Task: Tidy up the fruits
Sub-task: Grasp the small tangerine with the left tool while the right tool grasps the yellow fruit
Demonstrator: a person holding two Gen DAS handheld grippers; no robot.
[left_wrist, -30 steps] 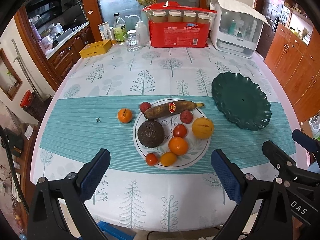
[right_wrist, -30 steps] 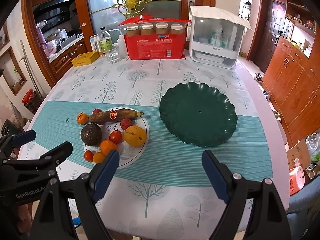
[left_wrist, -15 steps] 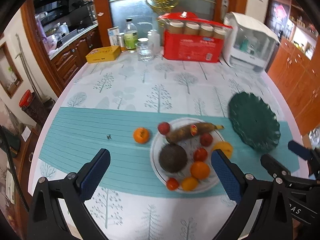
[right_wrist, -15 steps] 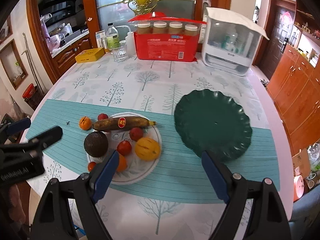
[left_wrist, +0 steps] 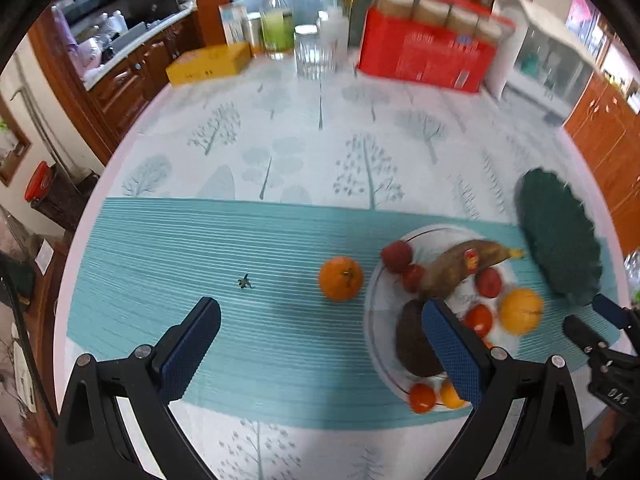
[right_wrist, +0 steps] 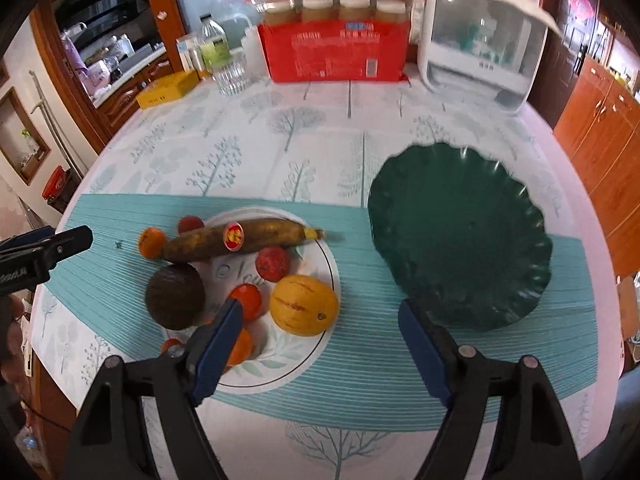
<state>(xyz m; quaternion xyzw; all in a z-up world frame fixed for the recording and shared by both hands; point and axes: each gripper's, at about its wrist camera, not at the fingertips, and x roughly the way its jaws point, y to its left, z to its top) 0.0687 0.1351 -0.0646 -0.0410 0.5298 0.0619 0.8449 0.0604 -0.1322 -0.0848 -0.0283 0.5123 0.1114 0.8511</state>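
A white plate on the teal runner holds a brown banana, a dark avocado, a yellow melon, red tomatoes and small oranges. A loose orange lies on the runner left of the plate. An empty dark green plate sits to the right; it also shows in the left wrist view. My left gripper is open, low over the runner just short of the loose orange. My right gripper is open, over the white plate's right front edge.
At the table's far side stand a red box of jars, a white dish container, a glass, bottles and a yellow box. Wooden cabinets line both sides.
Both grippers have moved forward and down toward the table. The left one has shifted left, so the fruit plate now lies to its right. Both stay open.
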